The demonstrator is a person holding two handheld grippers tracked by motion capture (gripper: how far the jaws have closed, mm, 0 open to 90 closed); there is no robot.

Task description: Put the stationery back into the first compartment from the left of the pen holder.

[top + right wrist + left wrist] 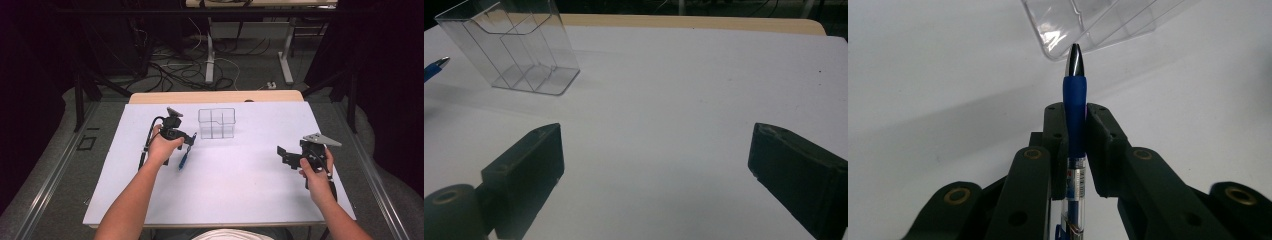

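Note:
A blue pen with a silver tip is clamped between the jaws of my left gripper, which is shut on it. In the high view that gripper is held above the white table, left of a clear plastic divided holder, and the pen hangs down from it. The pen tip points at the holder's near corner without touching it. My right gripper hovers at the right side, jaws wide apart, nothing between them. The holder and the pen tip appear at its far left.
The white table sheet spreads under both hands, with a wooden table edge behind it. Beyond are cables and table legs on the floor.

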